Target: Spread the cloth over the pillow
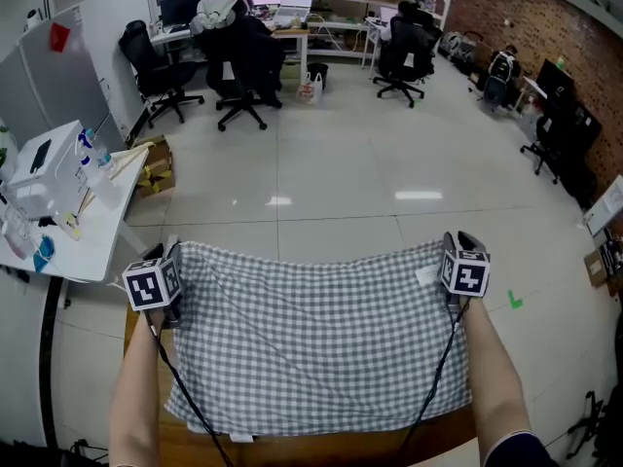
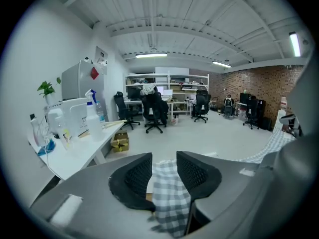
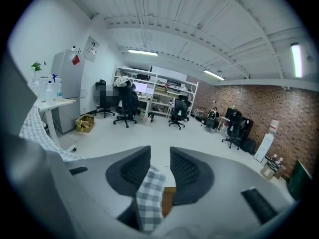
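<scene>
A grey-and-white checked cloth (image 1: 311,339) lies spread flat over the brown wooden table (image 1: 292,450); it bulges gently, and whatever lies beneath it is hidden. My left gripper (image 1: 171,257) is at the cloth's far left corner. In the left gripper view that corner (image 2: 169,198) hangs loosely between the parted jaws of the left gripper (image 2: 164,176). My right gripper (image 1: 465,241) is at the far right corner. The right gripper view shows a strip of cloth (image 3: 149,198) slack between the separated pads of the right gripper (image 3: 160,171). Neither gripper presses on the cloth.
A white table (image 1: 68,232) with spray bottles and boxes stands close at the left. A cardboard box (image 1: 156,168) sits on the floor beyond it. Black office chairs (image 1: 234,56) and desks line the back. Tiled floor lies past the wooden table's far edge.
</scene>
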Demonstrator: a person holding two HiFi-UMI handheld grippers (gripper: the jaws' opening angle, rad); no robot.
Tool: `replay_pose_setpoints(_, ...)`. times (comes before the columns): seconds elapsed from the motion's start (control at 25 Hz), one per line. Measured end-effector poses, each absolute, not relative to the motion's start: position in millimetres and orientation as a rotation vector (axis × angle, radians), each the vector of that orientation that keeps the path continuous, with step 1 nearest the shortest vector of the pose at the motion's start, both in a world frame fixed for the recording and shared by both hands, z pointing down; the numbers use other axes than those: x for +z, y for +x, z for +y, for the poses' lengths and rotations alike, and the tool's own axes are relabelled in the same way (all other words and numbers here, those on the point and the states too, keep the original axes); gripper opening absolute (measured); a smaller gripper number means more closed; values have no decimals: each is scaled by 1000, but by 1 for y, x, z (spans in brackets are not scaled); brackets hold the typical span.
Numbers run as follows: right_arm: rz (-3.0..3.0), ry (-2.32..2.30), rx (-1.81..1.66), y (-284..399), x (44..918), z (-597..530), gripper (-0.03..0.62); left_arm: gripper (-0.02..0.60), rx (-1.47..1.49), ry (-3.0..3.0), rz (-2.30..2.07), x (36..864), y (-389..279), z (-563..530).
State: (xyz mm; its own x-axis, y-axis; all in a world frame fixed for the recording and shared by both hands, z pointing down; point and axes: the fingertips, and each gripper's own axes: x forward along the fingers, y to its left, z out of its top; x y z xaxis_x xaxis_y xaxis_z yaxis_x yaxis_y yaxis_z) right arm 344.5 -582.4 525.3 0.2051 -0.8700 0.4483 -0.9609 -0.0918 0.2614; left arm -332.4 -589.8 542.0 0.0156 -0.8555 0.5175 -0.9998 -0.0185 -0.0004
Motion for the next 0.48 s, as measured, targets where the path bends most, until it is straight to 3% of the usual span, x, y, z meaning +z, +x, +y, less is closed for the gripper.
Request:
replay_pose_setpoints(0.24,-1715,2037,260,356,499,-562,110,124,521,1932,-1882,527,-333,-566)
replay_pose_setpoints(0.4,-1789,2009,255,346,482,-539,2,8,508,1952,-1862,520,-324,-541)
replay_pose_setpoints(0.48,-1834,1991,241,338,473,-528,2,9,474,1983,-1835,514,-315,-528)
